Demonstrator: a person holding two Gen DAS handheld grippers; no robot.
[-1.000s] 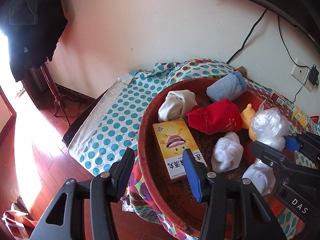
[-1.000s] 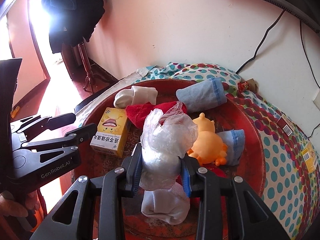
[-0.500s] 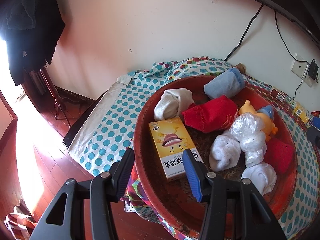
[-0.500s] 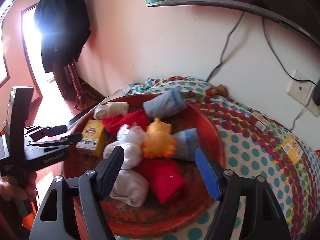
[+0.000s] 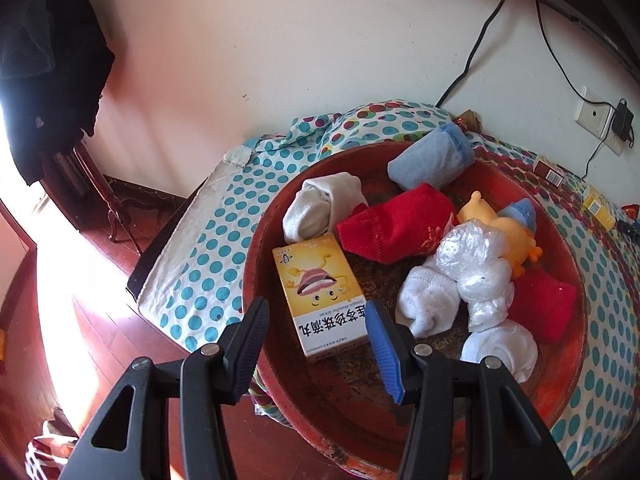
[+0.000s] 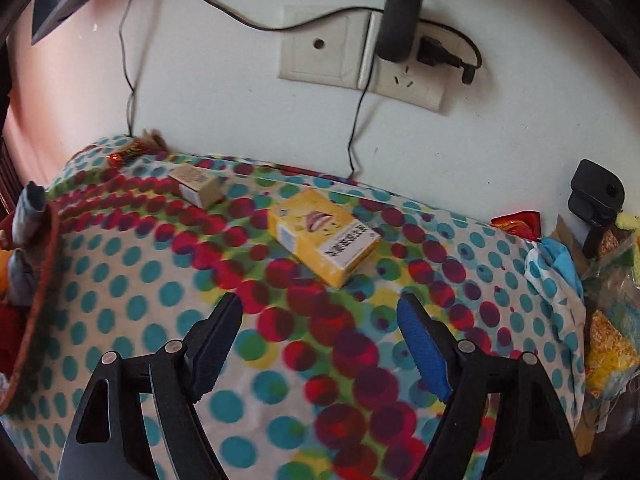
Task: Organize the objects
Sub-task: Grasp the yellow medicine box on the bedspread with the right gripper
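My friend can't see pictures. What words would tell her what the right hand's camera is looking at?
The right gripper, its jaws opening with nothing between them, hangs over a polka-dot cloth and points at a yellow box lying flat. A smaller tan box lies farther back, a wall socket holds a black plug, and a red basin's rim shows at the left edge.

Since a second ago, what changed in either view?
The right gripper let go of the plastic bag, which now lies in the red basin. It swung away to the dotted cloth, facing a yellow box, jaws opening and empty. The left gripper stayed open over the basin; the other contents are unmoved.
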